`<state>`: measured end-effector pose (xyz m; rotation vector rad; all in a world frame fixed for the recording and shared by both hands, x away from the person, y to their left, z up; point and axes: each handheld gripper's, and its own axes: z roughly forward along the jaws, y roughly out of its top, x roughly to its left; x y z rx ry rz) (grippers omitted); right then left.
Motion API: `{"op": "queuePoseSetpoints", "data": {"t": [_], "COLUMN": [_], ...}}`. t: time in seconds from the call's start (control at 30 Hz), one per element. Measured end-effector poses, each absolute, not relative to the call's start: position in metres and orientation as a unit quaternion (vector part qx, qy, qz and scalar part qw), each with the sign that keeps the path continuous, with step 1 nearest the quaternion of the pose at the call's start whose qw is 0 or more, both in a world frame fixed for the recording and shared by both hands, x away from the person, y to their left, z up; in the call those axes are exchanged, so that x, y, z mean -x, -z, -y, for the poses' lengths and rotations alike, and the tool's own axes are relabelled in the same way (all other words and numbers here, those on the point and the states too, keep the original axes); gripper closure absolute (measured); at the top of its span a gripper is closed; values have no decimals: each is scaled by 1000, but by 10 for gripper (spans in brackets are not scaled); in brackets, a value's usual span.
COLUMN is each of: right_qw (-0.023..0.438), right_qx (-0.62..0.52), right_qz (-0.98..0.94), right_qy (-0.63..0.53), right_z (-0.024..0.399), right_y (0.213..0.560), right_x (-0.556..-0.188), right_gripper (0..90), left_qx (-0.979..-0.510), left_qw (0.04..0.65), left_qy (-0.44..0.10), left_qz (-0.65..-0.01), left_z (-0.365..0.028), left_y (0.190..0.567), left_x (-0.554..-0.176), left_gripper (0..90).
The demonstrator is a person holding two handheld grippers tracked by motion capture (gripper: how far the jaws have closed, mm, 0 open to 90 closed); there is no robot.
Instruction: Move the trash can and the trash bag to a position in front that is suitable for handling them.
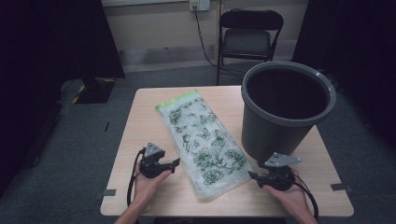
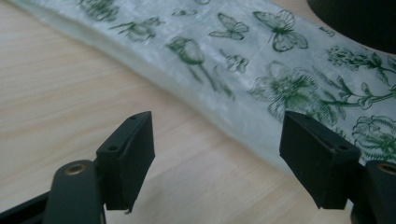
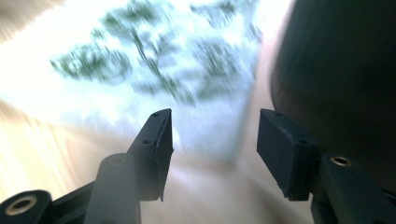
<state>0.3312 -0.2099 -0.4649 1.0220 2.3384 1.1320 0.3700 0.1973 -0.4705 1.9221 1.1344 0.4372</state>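
Fingers of both grippers stand apart with nothing between them. On the left gripper, the two black pads frame bare wood, and the near long edge of the bag runs just ahead of them, untouched. On the right gripper, the pads are likewise parted over the tabletop, the bag's corner lying just beyond their tips; that view is blurred, so contact cannot be judged there, but the high view shows a small gap between the tips and the bag.

Item under handling: a flat, folded plastic bag, translucent white with green flower and butterfly print and a yellow-green band at its far end. It lies slantwise on the wooden table, far end toward the table's back middle, near end toward the front edge, between the two grippers.

Right of the bag stands a dark grey bin, upright and open-mouthed, its base close beside the bag's right edge. Each gripper is carried in a hand entering from the near side. A black folding chair stands behind the table.
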Motion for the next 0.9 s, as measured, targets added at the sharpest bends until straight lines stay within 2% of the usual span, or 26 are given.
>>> {"op": "queuePoseSetpoints", "data": {"t": [0.27,0.57,0.67,0.9], "right_qw": [165,148,144,119], "right_qx": [-349,-356,-334,-304], "right_qz": [-843,-844,-853,-862], "right_qy": [-375,-373,-373,-388], "right_z": [174,170,162,128], "right_y": [485,495,495,496], "right_x": [-355,-364,-360,-357], "right_gripper": [425,443,486,527], "left_qx": [-807,-797,-799,-788], "left_qw": [411,414,415,426], "left_qy": [-167,-154,-144,-143], "left_qz": [-390,-411,-411,-420], "left_z": [-165,-177,-182,-195], "left_y": [478,483,483,476], "left_x": [-379,-380,-380,-376], "left_gripper": [294,312,312,312]}}
